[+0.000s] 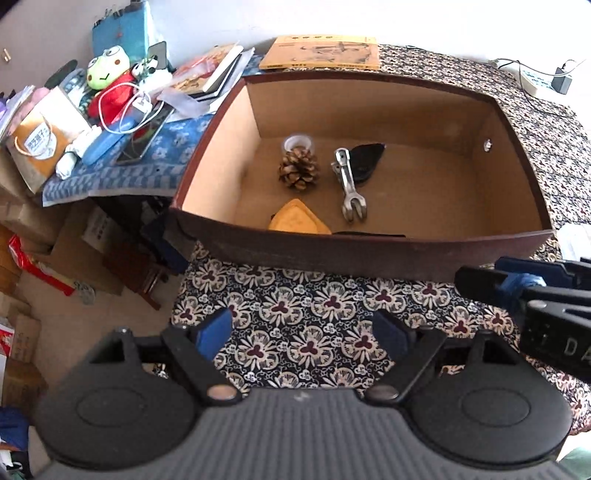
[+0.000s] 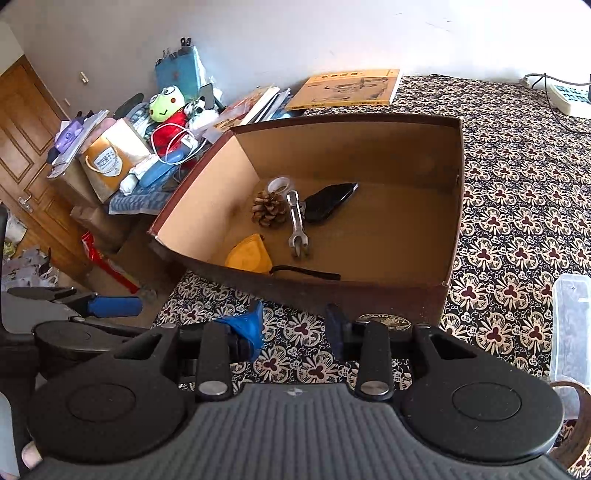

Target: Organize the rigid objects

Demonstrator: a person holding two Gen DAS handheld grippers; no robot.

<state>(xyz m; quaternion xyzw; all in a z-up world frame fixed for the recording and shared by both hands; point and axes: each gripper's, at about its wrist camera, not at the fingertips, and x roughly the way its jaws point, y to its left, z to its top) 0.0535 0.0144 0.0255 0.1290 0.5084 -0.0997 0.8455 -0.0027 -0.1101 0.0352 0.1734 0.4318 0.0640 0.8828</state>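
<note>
We saw a floral patterned cloth (image 1: 306, 314) spread beneath and ahead of the tool. Far ahead, a yellow book (image 1: 321, 51) lay flat by the wall. Ahead and to the left, a cluttered side table held a green frog plush toy (image 1: 107, 70), a stack of books (image 1: 214, 72), an orange-and-white paper bag (image 1: 40, 144) and a blue case (image 1: 105, 142). To the far right lay a white power strip (image 1: 535, 79). A wooden door (image 2: 26, 147) stood far left.

Daylight fills both views, brightest at the upper right, where the white wall (image 2: 332, 33) washes out; the box (image 1: 369, 254) interior sits in soft shadow; fisheye bending curves its rim; far corners darken and blur.
</note>
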